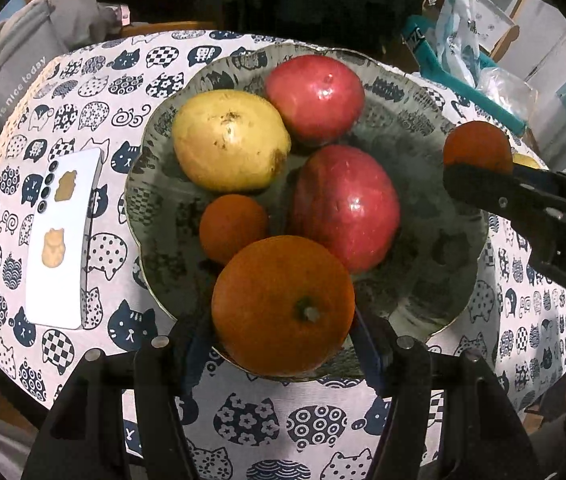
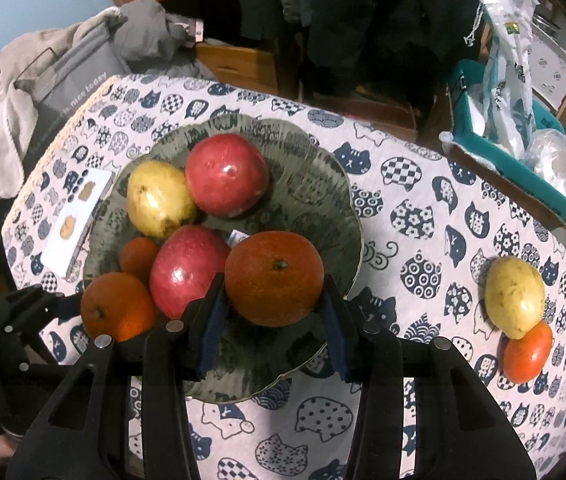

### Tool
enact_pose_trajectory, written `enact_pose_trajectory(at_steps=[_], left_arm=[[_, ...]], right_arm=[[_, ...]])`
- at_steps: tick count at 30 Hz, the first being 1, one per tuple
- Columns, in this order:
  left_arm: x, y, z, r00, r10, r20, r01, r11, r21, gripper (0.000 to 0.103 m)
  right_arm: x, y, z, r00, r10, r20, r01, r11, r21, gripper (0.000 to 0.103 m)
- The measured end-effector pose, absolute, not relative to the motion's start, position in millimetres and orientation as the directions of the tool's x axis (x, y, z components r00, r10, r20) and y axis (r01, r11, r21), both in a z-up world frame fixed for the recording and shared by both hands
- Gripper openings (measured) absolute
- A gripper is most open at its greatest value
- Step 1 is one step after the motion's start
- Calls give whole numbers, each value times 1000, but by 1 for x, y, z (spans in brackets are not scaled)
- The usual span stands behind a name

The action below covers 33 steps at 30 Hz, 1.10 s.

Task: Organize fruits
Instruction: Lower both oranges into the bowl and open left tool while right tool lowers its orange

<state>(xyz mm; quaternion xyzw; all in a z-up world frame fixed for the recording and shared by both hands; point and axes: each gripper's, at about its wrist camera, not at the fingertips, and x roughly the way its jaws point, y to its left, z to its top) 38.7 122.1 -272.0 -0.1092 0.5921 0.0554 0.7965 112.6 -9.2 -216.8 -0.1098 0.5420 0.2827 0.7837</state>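
Observation:
A grey patterned plate (image 1: 435,264) (image 2: 323,184) holds a yellow pear (image 1: 229,140), two red apples (image 1: 315,98) (image 1: 347,206) and a small orange (image 1: 233,228). My left gripper (image 1: 283,316) is shut on a large orange (image 1: 283,304) over the plate's near rim. My right gripper (image 2: 273,292) is shut on another orange (image 2: 274,278) above the plate's right half; it shows in the left wrist view (image 1: 477,148) too. A second yellow pear (image 2: 514,296) and an orange (image 2: 527,352) lie on the cloth at the right.
A white phone (image 1: 63,236) lies left of the plate on the cat-print tablecloth (image 2: 423,208). A grey bag (image 2: 63,80) sits at the far left edge. A teal box (image 2: 515,168) with plastic bags stands beyond the table's right side.

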Motion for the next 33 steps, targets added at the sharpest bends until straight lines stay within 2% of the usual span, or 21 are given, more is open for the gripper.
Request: enact_pose_trajectory(at_steps=[4,7,11,33], left_arm=[[40,123,-274,287,-51,-957,-225,967,-119,64],[42,123,-274,280,-54,-958,-228,966,-121,68],[41,121,-268,289,-57,-956,-226,966,-126,80],[31,148,-238,343,1,-939,-297,949,-108,81]], right_arm=[[112,-8,-221,244,319,-916,-563,816,135,44],[112,-8,-222,236,318,-918,-563,815,138,44],[113,-10,-224,228,322,-919,-556,818,149,44],[111,-3,-240,160,304,-939,-570,805,164,45]])
